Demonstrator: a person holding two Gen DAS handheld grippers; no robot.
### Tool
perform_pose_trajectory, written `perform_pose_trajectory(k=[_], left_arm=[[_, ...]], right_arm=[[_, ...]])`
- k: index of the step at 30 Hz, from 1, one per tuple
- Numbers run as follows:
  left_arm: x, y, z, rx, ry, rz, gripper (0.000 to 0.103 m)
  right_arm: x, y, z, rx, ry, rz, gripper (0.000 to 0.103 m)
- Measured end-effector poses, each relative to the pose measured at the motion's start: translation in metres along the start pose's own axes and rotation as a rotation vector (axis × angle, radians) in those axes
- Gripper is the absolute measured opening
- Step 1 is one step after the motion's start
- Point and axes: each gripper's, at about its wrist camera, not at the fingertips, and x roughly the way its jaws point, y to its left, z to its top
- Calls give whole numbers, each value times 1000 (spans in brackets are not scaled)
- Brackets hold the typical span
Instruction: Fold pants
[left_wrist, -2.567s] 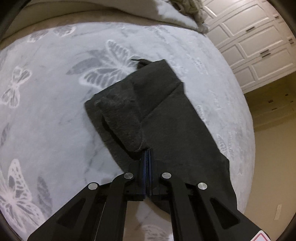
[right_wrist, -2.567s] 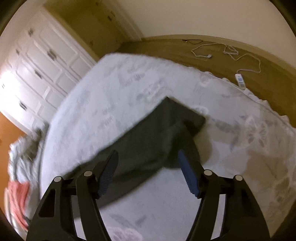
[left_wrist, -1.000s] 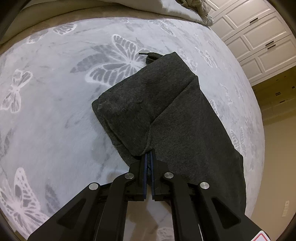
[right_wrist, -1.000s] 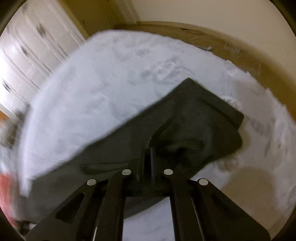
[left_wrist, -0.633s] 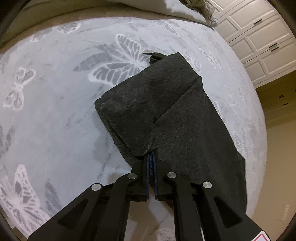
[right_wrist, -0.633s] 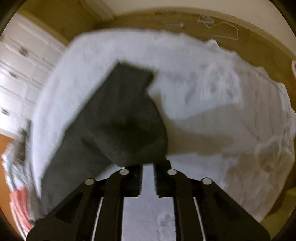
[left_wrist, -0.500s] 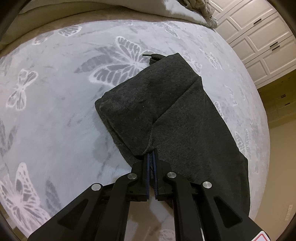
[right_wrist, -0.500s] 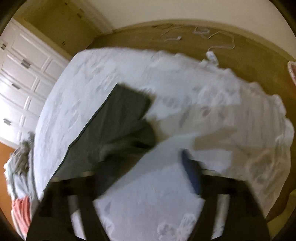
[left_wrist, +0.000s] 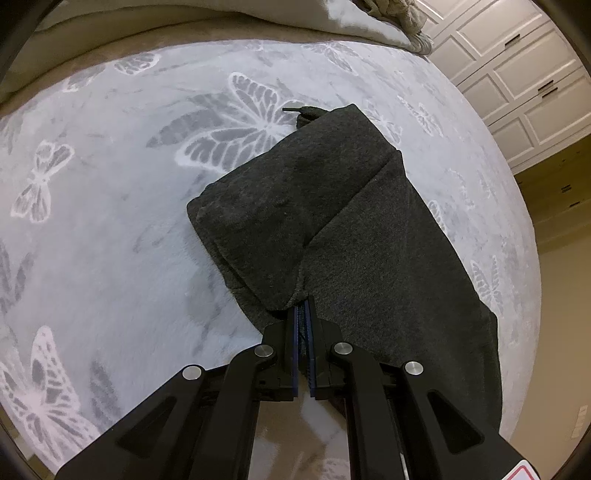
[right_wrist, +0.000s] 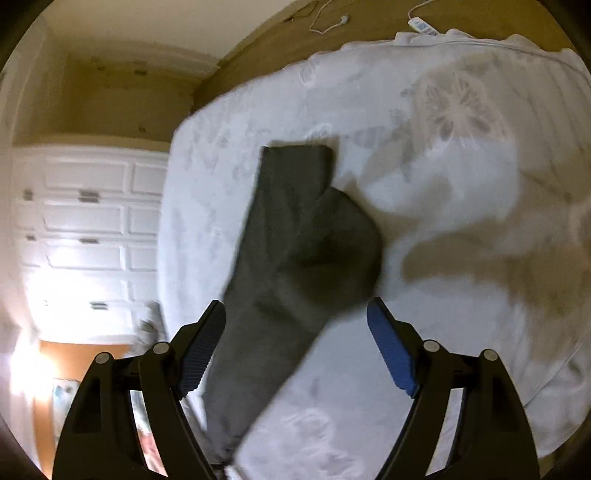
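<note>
Pinched pants (left_wrist: 332, 229) edge at lower centre in left gripper (left_wrist: 302, 325) to anchor the fold on the blanket (left_wrist: 110, 240); spread right gripper (right_wrist: 295, 350) wide, empty, above dark cloth mid-frame.

Dark grey knit pants (left_wrist: 354, 236), partly folded, one end doubled over, flat on butterfly-print blanket (left_wrist: 110, 221)

Both grippers were matte black with angular linkage arms, round silver pivot screws and ribbed blue pads. The left gripper (left_wrist: 303, 325) showed a red-and-white sticker at lower right; the right gripper (right_wrist: 295, 325) showed none.
</note>
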Motion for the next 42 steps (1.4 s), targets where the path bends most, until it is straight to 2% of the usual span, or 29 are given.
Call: perform_pose_trajectory(k=[2, 5, 6, 7, 8, 9, 10, 11, 13, 14, 15, 16, 17, 18, 20, 21, 23, 26, 31, 33, 34, 35, 37, 38, 40, 42], left_arm=[[0, 0, 0, -6, 1, -4, 7], [0, 1, 0, -17, 5, -16, 7], [1, 2, 0, -17, 6, -18, 7], [1, 2, 1, -17, 7, -20, 7], [1, 2, 1, -16, 7, -21, 7], [1, 2, 1, -14, 8, -20, 7], [1, 2, 2, -11, 8, -20, 7], [1, 2, 2, -7, 8, -19, 7], [1, 2, 3, 2, 9, -21, 7], [1, 3, 3, 5, 9, -23, 7], [1, 3, 4, 9, 9, -25, 7], [1, 3, 4, 13, 9, -25, 8], [2, 3, 3, 15, 8, -24, 8], [2, 2, 4, 22, 7, -20, 8], [2, 1, 3, 29, 5, -16, 8], [2, 1, 3, 33, 4, -14, 8], [3, -1, 3, 44, 0, -3, 8], [4, -5, 3, 64, -6, 18, 8], [4, -9, 2, 80, -19, 45, 8], [5, -10, 2, 86, -17, 44, 8], [4, -8, 2, 85, -14, 38, 8], [4, -6, 3, 78, -9, 28, 8], [0, 0, 5, 43, 10, -17, 10], [-5, 2, 4, 20, 15, -44, 12], [-22, 2, -5, 8, -9, -74, 19], [-38, -5, -14, 39, -46, -88, 24]], right_arm=[[-3, 6, -3, -29, -44, -59, 77], [15, -8, -1, 24, 1, -126, 77], [18, -15, -1, 35, 10, -125, 72], [24, -19, 1, 25, 16, -127, 55], [28, -17, 4, -24, 6, -140, 42], [30, -12, 6, -76, -9, -152, 5], [28, 4, 7, -171, -49, -166, 2], [23, 20, 7, -244, -81, -155, 2], [-14, 88, -5, -504, -199, 56, 2], [-30, 111, -14, -609, -248, 137, 2], [-46, 138, -25, -759, -328, 170, 2], [-47, 151, -28, -840, -378, 151, 2], [-27, 150, -12, -842, -370, 50, 2], [-5, 138, 5, -789, -323, -21, 2], [47, 87, 34, -627, -215, -200, 2], [68, 69, 39, -608, -151, -292, 2], [92, 52, 39, -640, -71, -405, 2], [91, 56, 40, -654, -72, -410, 2], [72, 86, 34, -705, -155, -317, 2], [82, 66, 41, -682, -136, -422, 4], [91, 57, 45, -665, -118, -475, 9], [92, 48, 44, -665, -119, -496, 8], [79, 64, 35, -708, -168, -538, 15], [71, 73, 30, -726, -202, -551, 15], [47, 99, 3, -786, -285, -509, 15], [38, 121, -26, -850, -281, -448, 15]])
